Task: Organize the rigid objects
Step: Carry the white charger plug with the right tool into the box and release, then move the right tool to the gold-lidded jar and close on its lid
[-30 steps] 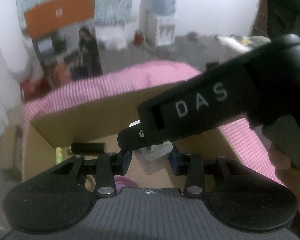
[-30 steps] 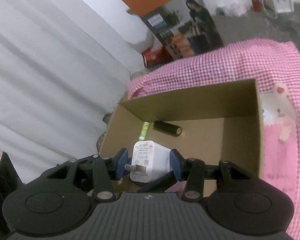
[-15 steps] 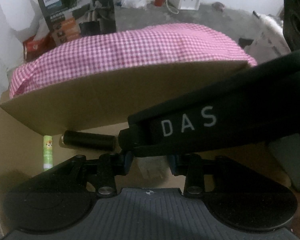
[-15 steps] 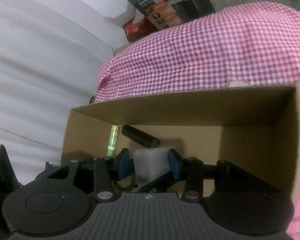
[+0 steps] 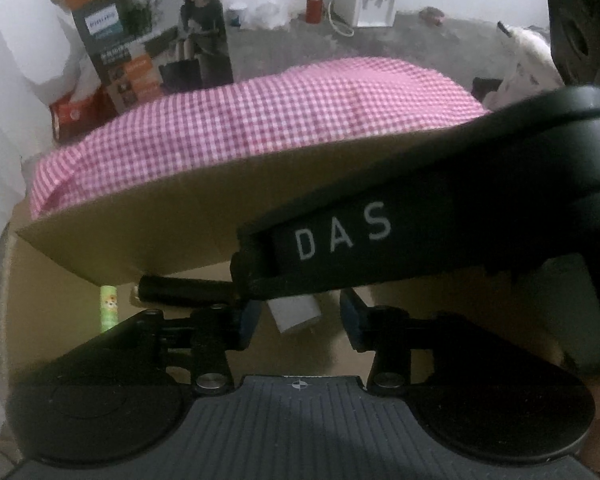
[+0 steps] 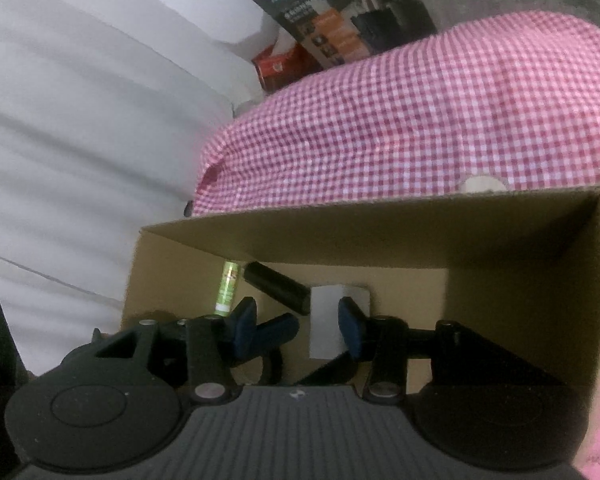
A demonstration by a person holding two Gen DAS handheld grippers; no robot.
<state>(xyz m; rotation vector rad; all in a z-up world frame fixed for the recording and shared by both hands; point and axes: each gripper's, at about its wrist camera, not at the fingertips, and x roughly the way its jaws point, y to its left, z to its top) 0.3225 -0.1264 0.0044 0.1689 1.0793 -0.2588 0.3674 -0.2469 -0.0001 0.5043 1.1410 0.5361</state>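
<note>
Inside the box [image 6: 380, 232], the white charger [image 6: 324, 320] seems to rest on the floor, right of a black cylinder [image 6: 276, 284]. The right claw [image 6: 298, 316] is open, the charger loose at its right pad. The left claw [image 5: 300, 316], jaws just opened, brackets the charger without touching. A careless pull-back could clip and topple it.

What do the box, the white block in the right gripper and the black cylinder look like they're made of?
Box: brown corrugated cardboard, matte, with thin raw cut edges. White charger block: likely hard moulded plastic, smooth, flat-faced and square-cornered; it stands between the right gripper's pads. Black cylinder: dark and matte, plastic or rubber, cannot tell which.
</note>
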